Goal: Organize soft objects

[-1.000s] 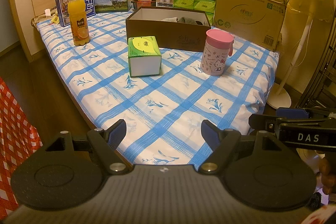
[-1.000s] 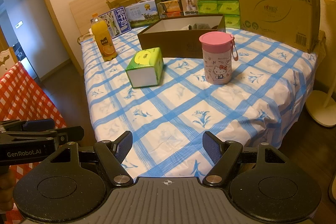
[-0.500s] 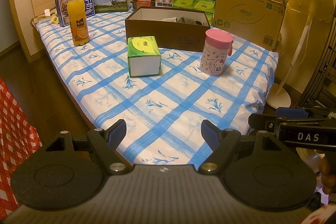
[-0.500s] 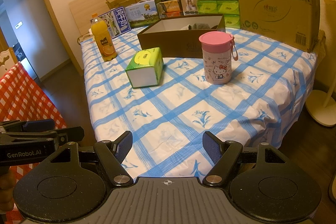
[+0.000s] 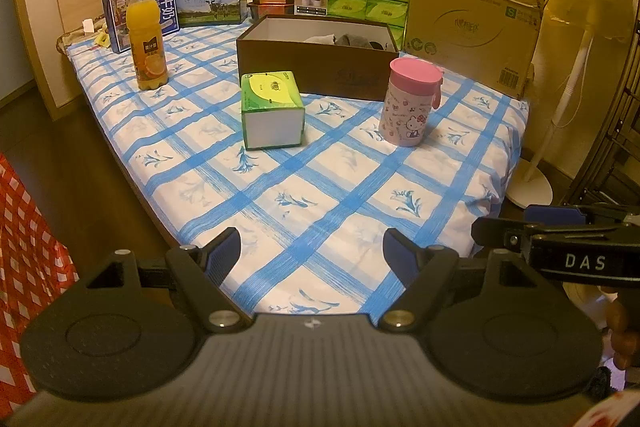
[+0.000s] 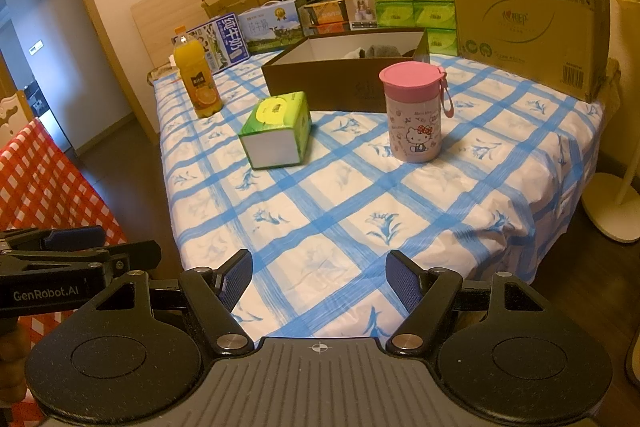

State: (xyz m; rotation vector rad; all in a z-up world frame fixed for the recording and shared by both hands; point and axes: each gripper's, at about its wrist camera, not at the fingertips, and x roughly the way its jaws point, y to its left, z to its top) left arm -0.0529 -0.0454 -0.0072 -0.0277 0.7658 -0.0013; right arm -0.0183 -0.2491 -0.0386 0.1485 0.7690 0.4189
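Both my grippers, left gripper [image 5: 311, 250] and right gripper [image 6: 319, 273], gape wide and empty. They hover at the near edge, well short of the brown box [image 5: 316, 61], probably lining up. Tissue pack [image 5: 272, 115] sits just in front of it, grabbable; soft stuff already inside.

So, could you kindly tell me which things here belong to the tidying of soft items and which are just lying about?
Belongs to the job:
- green tissue pack
- brown box with cloths inside

Just lying about:
- juice bottle
- pink-lidded cup
- milk cartons
- big cardboard box
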